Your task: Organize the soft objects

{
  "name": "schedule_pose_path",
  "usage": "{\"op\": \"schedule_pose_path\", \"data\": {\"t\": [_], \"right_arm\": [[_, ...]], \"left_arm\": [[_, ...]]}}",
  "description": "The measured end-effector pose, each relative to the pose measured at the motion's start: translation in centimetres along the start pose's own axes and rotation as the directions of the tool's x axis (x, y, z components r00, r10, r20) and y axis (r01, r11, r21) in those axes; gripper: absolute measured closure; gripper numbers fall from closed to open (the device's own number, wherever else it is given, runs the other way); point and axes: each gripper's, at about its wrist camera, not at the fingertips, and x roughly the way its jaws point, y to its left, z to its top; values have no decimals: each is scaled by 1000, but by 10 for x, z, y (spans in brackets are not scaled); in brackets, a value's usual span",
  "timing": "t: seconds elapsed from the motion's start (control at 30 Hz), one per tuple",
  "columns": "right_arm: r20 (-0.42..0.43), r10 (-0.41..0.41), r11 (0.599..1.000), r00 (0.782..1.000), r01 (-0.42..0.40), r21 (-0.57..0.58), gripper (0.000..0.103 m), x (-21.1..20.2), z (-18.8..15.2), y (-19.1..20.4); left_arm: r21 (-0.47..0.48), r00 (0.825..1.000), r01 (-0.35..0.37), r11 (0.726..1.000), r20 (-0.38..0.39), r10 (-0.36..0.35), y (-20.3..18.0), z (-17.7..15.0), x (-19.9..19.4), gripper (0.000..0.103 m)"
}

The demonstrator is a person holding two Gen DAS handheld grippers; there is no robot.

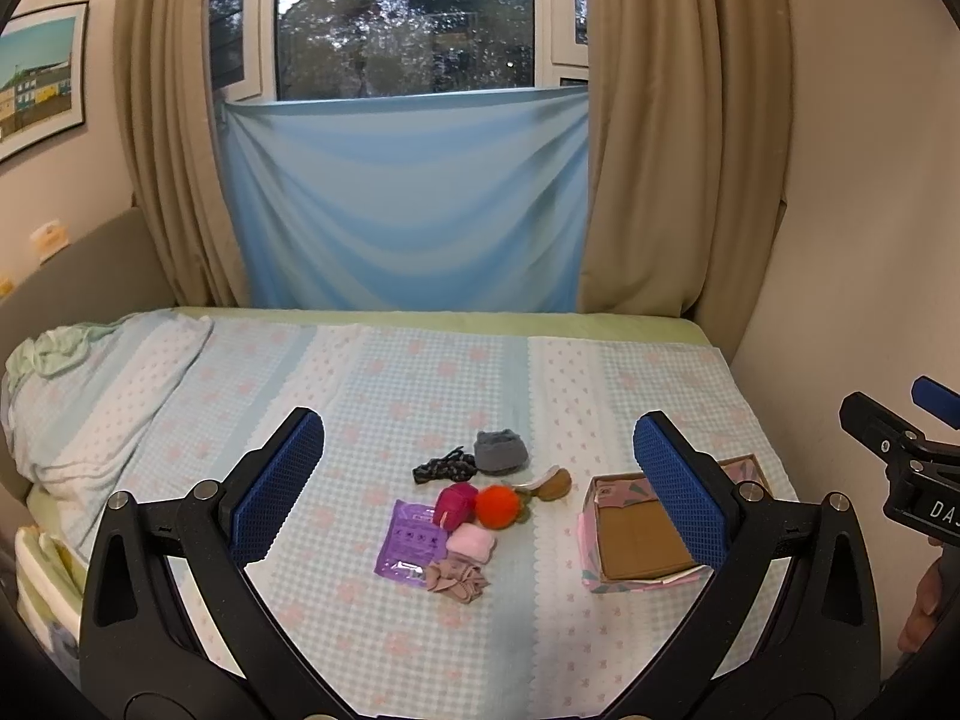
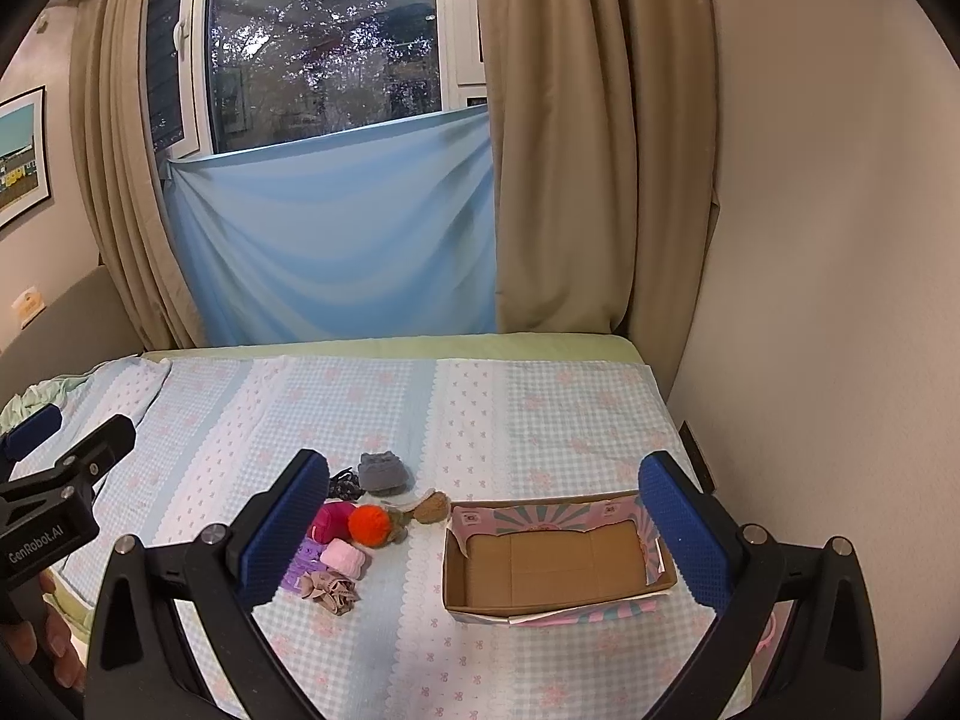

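Note:
A cluster of soft objects lies on the bed: a grey plush [image 1: 501,452] [image 2: 382,471], a dark braided cord [image 1: 441,465], a magenta ball [image 1: 456,503] [image 2: 329,522], an orange pom-pom [image 1: 497,507] [image 2: 368,525], a brown plush [image 1: 549,484] [image 2: 431,507], a pink soft block [image 1: 471,543] [image 2: 342,558], a beige fabric bow [image 1: 457,581] [image 2: 329,591] and a purple packet [image 1: 411,543]. An empty cardboard box [image 1: 642,540] [image 2: 552,558] sits to their right. My left gripper [image 1: 480,480] is open above the cluster. My right gripper [image 2: 483,528] is open and empty above the box's left end.
The bed has a light blue checked cover [image 1: 372,396]. A wall [image 2: 810,300] runs along the bed's right side. A pillow [image 1: 90,396] lies at the left. Curtains [image 1: 660,150] and a blue cloth [image 1: 408,204] hang behind the bed.

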Motion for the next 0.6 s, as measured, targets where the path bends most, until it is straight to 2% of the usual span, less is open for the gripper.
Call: {"op": "schedule_pose_path", "data": {"t": [0.6], "right_arm": [[-7, -4, 1000, 1000, 4, -2, 0, 1, 0, 0]], "left_arm": [[0, 1000, 3, 1000, -11, -3, -3, 2, 6, 0]]}}
